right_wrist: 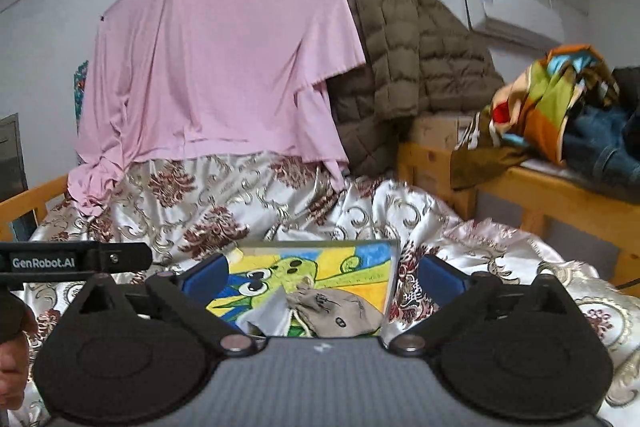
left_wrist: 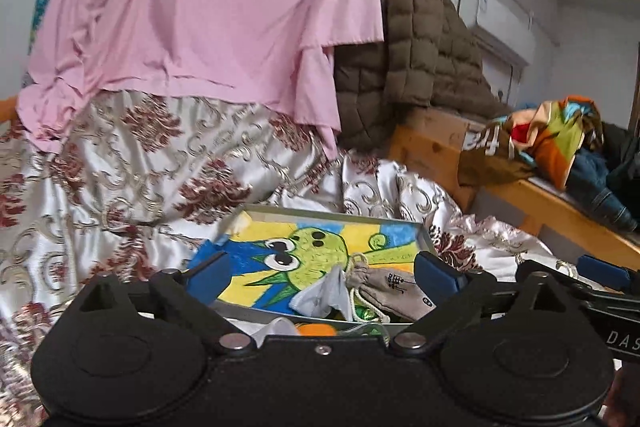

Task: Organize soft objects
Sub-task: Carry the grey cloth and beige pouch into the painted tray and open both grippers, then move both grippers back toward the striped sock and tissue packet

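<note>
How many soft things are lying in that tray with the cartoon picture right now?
2 clearly: a beige drawstring pouch at the tray's near right, and a light grey cloth touching its left side. The near edge is hidden behind the gripper, so more may lie there.

Pink sheet (right_wrist: 224, 59) at twelve o'clock, olive quilted jacket (right_wrist: 416, 59) at one, white bedspread (right_wrist: 208, 199) with maroon florals, yellow-blue-green cartoon tray (right_wrist: 320, 267), grey pouch (right_wrist: 340, 311)

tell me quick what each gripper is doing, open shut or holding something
left gripper: open, holding nothing.
right gripper: open, holding nothing.
</note>
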